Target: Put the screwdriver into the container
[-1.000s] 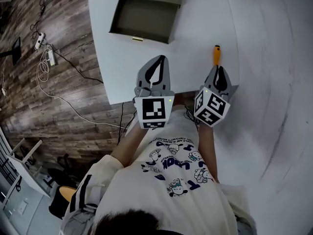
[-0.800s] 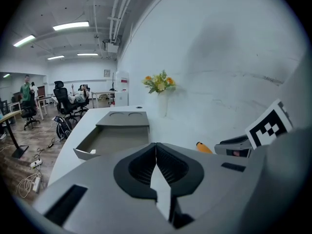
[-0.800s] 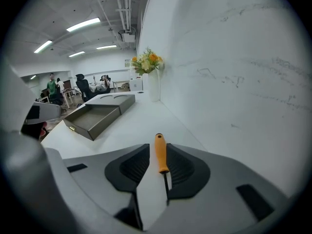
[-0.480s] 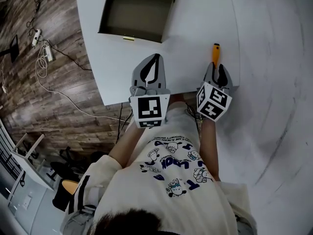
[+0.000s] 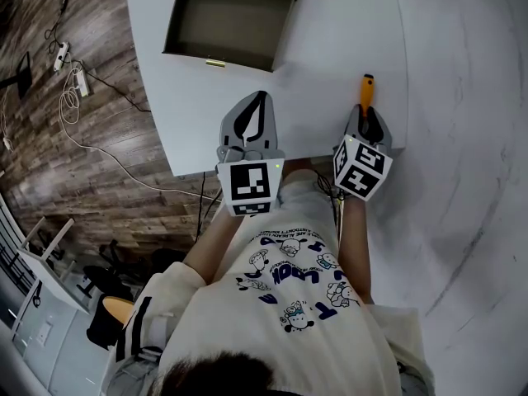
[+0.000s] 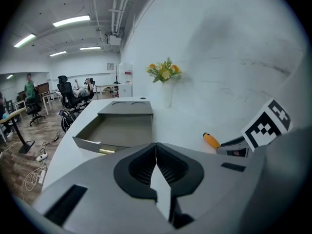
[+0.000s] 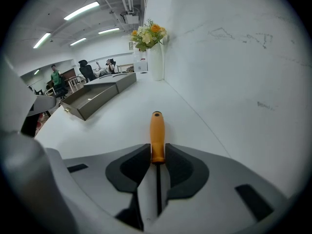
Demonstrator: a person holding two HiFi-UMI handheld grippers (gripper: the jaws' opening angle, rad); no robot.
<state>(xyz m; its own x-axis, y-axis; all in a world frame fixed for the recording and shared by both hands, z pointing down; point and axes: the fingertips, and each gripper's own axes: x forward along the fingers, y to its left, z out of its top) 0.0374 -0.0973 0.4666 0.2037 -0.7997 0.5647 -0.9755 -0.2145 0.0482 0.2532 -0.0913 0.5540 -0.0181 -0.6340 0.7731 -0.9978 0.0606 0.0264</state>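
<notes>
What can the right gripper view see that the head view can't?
Only the right gripper view shows the flowers in their white vase, the ceiling lights and people far off in the room. Only the head view shows the wooden floor with cables and the person's printed shirt. Both show the orange-handled screwdriver, the grey container and the white table.

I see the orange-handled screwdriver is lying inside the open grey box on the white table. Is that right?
Not quite. The orange-handled screwdriver is not inside the open grey box. It lies on the bare white table, apart from the box and off to its right, as the head view shows. The rest holds: the box is open and stands on the white table.
</notes>
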